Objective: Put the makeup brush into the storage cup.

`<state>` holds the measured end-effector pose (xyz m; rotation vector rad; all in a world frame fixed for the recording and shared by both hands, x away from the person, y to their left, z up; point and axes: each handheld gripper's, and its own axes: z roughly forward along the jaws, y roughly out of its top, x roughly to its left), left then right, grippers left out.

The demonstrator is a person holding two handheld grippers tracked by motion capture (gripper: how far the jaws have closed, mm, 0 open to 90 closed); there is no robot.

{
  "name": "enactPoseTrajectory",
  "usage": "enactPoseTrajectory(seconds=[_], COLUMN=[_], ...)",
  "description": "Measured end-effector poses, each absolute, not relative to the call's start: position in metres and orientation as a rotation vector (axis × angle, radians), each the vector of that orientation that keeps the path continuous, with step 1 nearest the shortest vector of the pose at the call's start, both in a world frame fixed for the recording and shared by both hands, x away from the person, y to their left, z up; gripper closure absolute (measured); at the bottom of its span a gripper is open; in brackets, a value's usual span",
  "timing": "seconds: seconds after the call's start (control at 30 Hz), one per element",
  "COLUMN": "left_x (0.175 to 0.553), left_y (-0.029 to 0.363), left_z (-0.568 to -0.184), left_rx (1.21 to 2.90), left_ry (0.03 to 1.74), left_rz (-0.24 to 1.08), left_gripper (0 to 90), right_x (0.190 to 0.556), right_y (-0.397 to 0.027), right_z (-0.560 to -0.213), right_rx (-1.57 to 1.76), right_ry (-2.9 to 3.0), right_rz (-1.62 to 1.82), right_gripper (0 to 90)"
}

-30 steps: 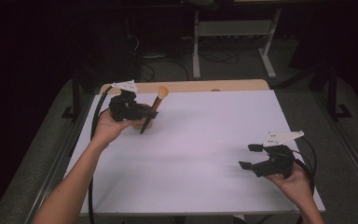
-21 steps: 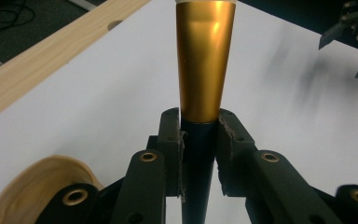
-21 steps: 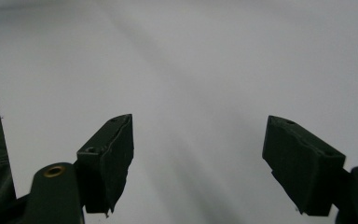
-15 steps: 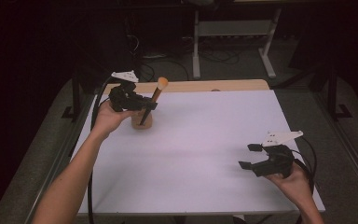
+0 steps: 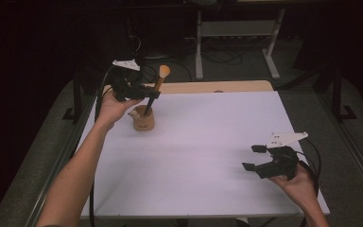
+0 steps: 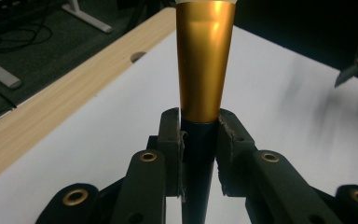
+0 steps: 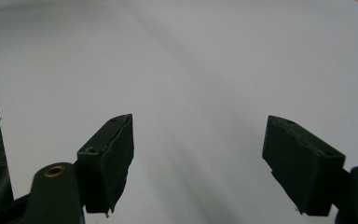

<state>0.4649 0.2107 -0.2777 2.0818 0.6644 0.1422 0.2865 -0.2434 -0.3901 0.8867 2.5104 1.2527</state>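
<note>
Up at the table's far left, the left gripper (image 5: 139,92) is clamped on the makeup brush (image 5: 154,91) by its dark handle; its lower end stands in the wooden cup (image 5: 143,120), bristles tilted up and away; the right gripper (image 5: 260,159) hangs wide open, holding nothing, over the white tabletop (image 5: 208,142); dark floor lies beyond.

wooden cup (image 5: 143,122) far left, table (image 5: 208,156) otherwise open

Nothing readable anywhere here, no labels, brands, numbers or signs on anything in these shots.
</note>
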Motion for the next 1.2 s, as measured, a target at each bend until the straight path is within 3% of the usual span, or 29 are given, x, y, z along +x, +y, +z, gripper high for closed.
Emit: enactPoseTrajectory(seconds=[0.57, 1.2], left_x=[0.502, 0.513], left_y=[0.231, 0.243], left_z=[-0.3, -0.335], left_rx=[1.969, 1.925], left_ry=[0.799, 0.897], left_rz=[0.17, 0.19], left_gripper=[73.3, 73.2], right_x=[0.287, 0.288], right_y=[-0.242, -0.243], right_z=[-0.391, -0.392], right_rx=[0.889, 0.888], right_ry=[2.513, 2.51], right_rz=[1.246, 1.252], right_gripper=[23.9, 24.0])
